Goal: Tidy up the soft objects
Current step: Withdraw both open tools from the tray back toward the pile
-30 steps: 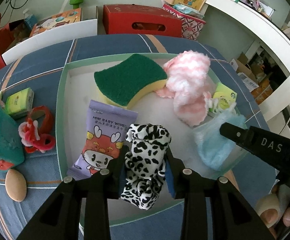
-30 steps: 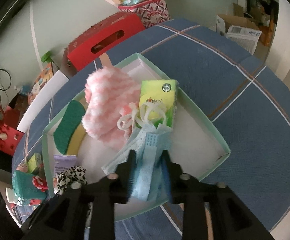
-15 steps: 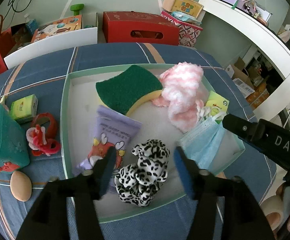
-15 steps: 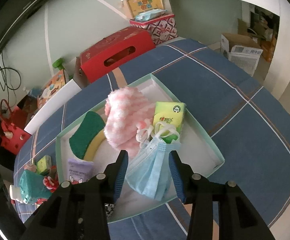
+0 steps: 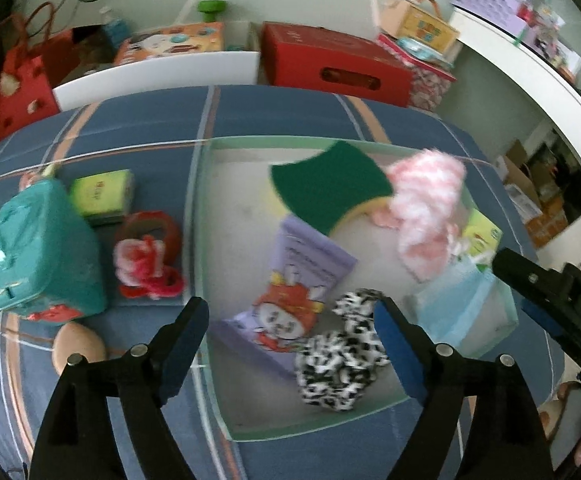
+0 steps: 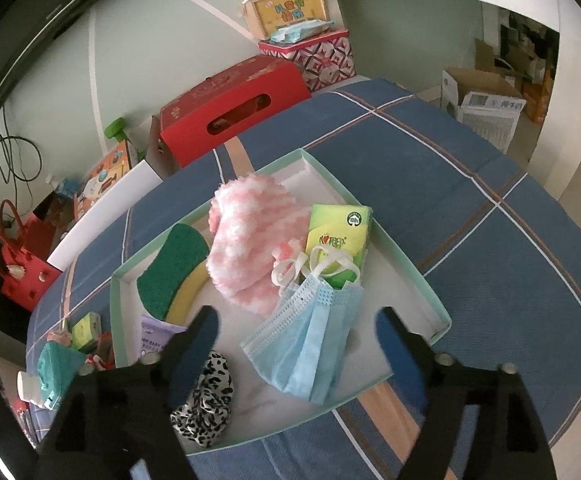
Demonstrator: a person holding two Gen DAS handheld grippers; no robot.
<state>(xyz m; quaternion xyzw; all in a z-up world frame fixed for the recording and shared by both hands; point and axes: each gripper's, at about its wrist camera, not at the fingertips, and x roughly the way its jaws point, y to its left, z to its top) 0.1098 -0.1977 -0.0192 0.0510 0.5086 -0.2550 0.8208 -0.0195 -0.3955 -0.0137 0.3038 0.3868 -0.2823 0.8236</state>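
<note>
Scrunchie: the leopard-print one is lying loose on the tray floor at its near edge, just beside the wipes pack; in the right view it is showing partly behind that gripper's left finger.
Mask: the blue pleated one is resting on the tray floor near the front right corner, its white ear loops trailing over the tissue pack; nothing is gripping it.
Tissue pack: the green one is lying inside the tray by the right wall, touching the pink fluff.
Pink fluff: sitting mid-tray at the back, between sponge and tissue pack.
Sponge: green side up, leaning over the top of the wipes pack.
Wipes pack: the purple one is lying flat, left of the scrunchie.
Tray: the pale green box is sitting on the blue plaid cloth.
Left gripper: hanging above the tray's near left edge, jaws spread wide, holding nothing.
Right gripper: hovering over the mask, jaws spread wide, holding nothing.
Outside the tray: a teal bag, a second green pack, a red band and a tan pad are lying on the cloth to the left.
Background: a red box is standing beyond the cloth.
</note>
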